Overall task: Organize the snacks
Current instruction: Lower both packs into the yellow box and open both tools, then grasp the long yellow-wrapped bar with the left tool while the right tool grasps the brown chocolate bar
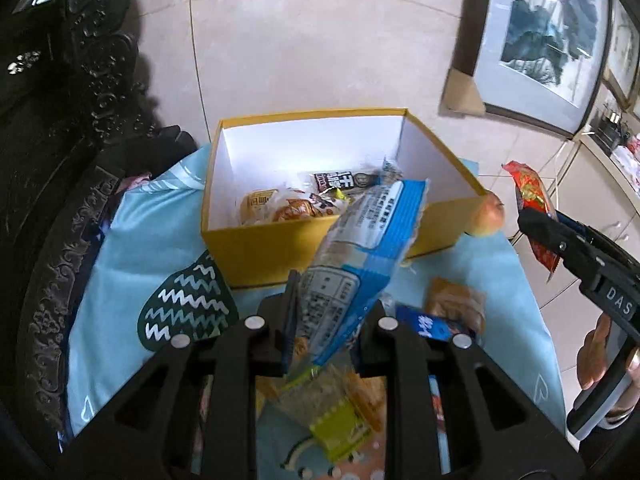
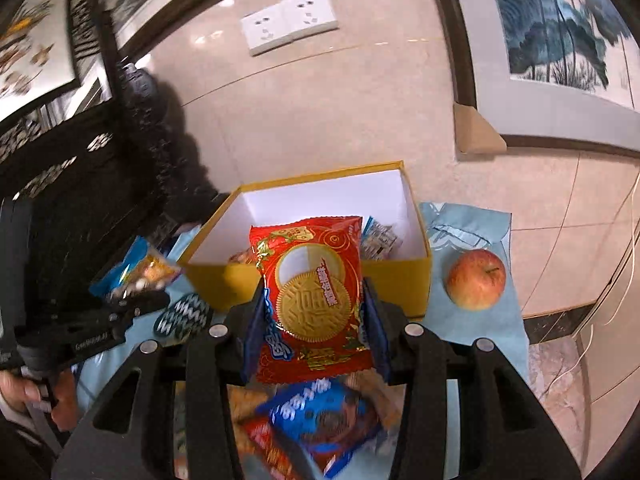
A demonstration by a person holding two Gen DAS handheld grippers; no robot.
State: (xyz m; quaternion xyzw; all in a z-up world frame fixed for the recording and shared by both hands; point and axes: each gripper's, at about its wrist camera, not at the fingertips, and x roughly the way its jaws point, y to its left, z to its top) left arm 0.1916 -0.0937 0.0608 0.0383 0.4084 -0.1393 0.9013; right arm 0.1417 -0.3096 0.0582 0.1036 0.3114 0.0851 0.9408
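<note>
My left gripper [image 1: 328, 320] is shut on a blue and clear snack packet [image 1: 360, 248], held tilted in front of the yellow box [image 1: 280, 252]. The box holds several wrapped snacks [image 1: 296, 204]. My right gripper [image 2: 316, 320] is shut on a red packet with a gold biscuit picture [image 2: 316, 296], held upright just before the yellow box [image 2: 400, 280]. The right gripper also shows at the right of the left wrist view [image 1: 536, 220], with the red packet [image 1: 528, 192]. The left gripper with its blue packet [image 2: 136, 268] shows at the left of the right wrist view.
A light blue cloth [image 1: 140, 240] covers the table. Loose snacks lie on it under the grippers: a blue cookie packet [image 2: 320, 416], a yellow-green packet [image 1: 340, 432]. An apple [image 2: 476, 280] sits right of the box. Dark carved furniture [image 1: 60, 160] stands at the left.
</note>
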